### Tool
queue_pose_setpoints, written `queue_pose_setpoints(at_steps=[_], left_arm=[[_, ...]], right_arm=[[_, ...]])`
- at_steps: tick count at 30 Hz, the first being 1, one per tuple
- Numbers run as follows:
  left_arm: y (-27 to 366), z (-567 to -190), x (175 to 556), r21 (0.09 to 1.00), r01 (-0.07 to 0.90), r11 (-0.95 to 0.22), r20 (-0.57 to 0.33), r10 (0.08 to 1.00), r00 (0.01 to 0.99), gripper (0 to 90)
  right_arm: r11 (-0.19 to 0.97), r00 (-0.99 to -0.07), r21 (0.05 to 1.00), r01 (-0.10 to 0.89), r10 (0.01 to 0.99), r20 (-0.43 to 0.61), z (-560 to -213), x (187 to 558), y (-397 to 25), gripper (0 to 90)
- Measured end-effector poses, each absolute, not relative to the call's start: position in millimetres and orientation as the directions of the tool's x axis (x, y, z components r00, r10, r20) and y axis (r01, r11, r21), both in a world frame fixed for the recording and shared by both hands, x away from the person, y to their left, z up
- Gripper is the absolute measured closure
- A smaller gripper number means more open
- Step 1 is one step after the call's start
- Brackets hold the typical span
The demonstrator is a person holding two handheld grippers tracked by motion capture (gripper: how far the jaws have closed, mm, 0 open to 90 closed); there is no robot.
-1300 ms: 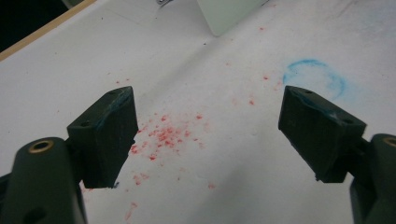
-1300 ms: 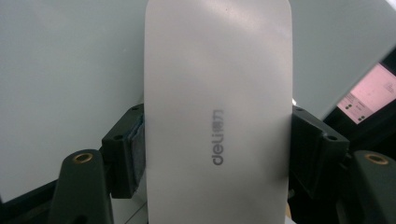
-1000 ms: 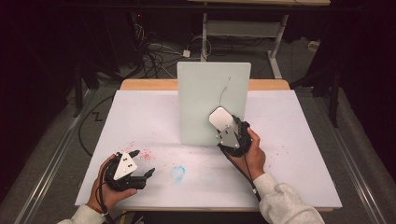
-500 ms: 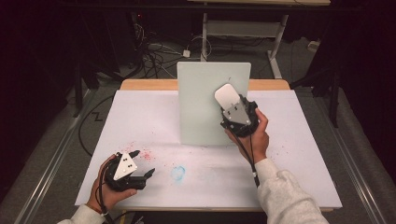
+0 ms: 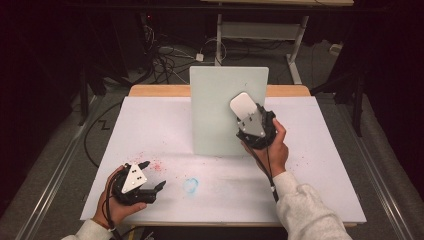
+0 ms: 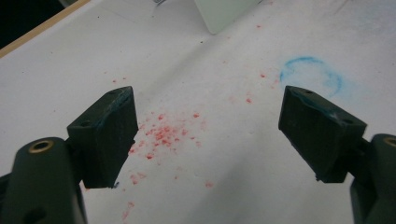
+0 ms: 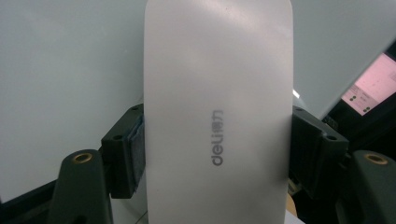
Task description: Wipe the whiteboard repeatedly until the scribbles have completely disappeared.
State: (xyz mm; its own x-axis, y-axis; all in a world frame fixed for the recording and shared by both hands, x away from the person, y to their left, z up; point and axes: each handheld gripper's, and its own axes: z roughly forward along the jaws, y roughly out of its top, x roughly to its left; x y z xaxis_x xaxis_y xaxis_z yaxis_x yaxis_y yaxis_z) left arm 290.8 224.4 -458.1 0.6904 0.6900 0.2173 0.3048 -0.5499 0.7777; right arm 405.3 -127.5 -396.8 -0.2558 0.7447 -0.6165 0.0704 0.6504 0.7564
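The whiteboard eraser point(image 5: 243, 106), a white oblong block branded "deli", sits clamped across its width in your right gripper point(image 5: 250, 116), raised against the face of the upright whiteboard point(image 5: 220, 90) that stands mid-table. In the right gripper view the jaws press both long edges of the eraser point(image 7: 218, 116), the board pale behind it. Your left gripper point(image 5: 152, 175) rests low at the near left of the white table point(image 5: 325, 165), jaws spread wide and holding nothing, above red speckles point(image 6: 163, 133) and beside a blue ring mark point(image 6: 310, 74). To wipe well, keep the pad flat on the board, press evenly, and stroke gently enough that the freestanding panel does not tip backward.
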Motion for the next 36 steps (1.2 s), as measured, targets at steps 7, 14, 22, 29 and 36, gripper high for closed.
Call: queue_pose_setpoints(at_steps=[7, 14, 22, 29, 36], left_arm=[[223.4, -458.1, 290.6, 0.775, 0.304, -0.554, 0.220, 0.687, 0.692, 18.9], [223.2, -458.2, 290.6, 0.774, 0.303, -0.556, 0.221, 0.686, 0.693, 18.9], [224.3, -458.1, 290.3, 0.777, 0.301, -0.553, 0.219, 0.685, 0.695, 18.9], [224.8, -458.0, 290.2, 0.779, 0.300, -0.551, 0.216, 0.685, 0.696, 18.9], [224.0, -458.0, 290.0, 0.776, 0.299, -0.555, 0.220, 0.683, 0.697, 18.9]], right_arm=[[0.710, -0.317, 0.699, 0.079, 0.683, -0.658, -445.0, 386.9, -118.0, 30.8], [0.702, -0.348, 0.706, 0.089, 0.686, -0.639, -439.4, 389.8, -117.6, 30.8], [0.619, -0.271, 0.782, 0.075, 0.767, -0.581, -377.3, 413.4, -121.4, 30.8], [0.574, -0.222, 0.816, 0.074, 0.807, -0.547, -349.5, 424.1, -127.1, 30.8], [0.610, -0.245, 0.788, 0.082, 0.779, -0.578, -378.7, 413.3, -123.3, 30.8]])
